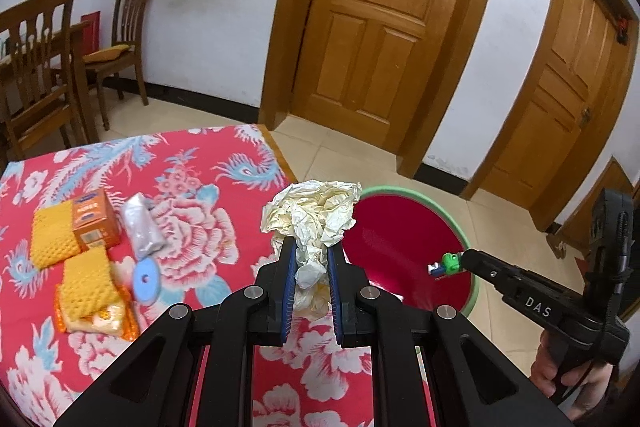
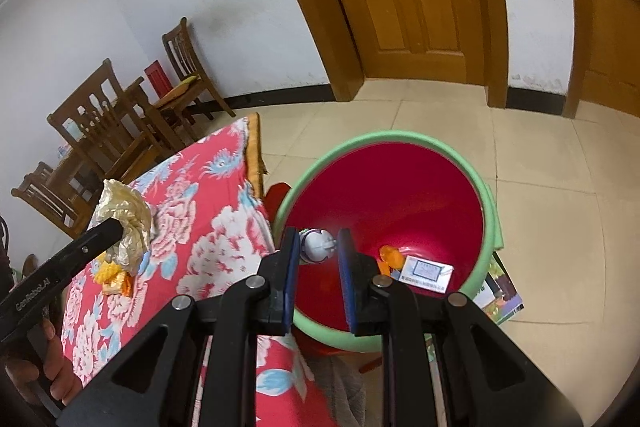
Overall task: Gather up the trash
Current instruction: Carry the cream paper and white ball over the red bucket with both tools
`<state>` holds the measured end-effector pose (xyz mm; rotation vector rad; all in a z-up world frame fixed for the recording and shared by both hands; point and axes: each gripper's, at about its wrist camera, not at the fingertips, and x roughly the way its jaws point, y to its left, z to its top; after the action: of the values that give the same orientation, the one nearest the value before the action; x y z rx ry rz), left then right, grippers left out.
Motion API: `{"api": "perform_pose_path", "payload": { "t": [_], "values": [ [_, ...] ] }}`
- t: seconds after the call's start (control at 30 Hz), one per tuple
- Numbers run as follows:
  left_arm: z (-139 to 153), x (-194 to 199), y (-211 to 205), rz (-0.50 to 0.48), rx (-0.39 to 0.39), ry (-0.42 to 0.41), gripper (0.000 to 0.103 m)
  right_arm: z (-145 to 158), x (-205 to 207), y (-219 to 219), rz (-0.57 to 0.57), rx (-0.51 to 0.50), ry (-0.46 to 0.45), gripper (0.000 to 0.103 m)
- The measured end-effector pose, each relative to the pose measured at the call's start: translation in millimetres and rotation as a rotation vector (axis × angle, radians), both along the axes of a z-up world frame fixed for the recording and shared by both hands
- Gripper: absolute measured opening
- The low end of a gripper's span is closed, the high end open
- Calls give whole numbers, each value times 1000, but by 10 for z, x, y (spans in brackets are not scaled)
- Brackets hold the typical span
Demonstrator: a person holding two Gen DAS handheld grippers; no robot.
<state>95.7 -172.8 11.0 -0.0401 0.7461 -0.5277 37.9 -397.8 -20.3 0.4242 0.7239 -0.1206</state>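
Observation:
My left gripper is shut on a crumpled cream paper wad, held above the table's right edge near the red bin with a green rim. It also shows in the right wrist view. My right gripper is over the bin. A small white and purple item sits between its jaws, touching the left pad; the left wrist view shows it as green and white. In the bin lie an orange wrapper and a white card box.
On the red floral tablecloth lie an orange box, yellow sponges, a clear plastic wrapper and a blue disc. Wooden chairs stand at the back left, doors behind. A booklet lies by the bin.

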Motion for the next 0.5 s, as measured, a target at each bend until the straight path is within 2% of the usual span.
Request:
{"api": "perform_pose_path", "payload": {
  "t": [0.5],
  "values": [
    [-149, 29, -344, -65, 16, 37, 15, -130, -35, -176, -49, 13, 20, 21]
  ]
}}
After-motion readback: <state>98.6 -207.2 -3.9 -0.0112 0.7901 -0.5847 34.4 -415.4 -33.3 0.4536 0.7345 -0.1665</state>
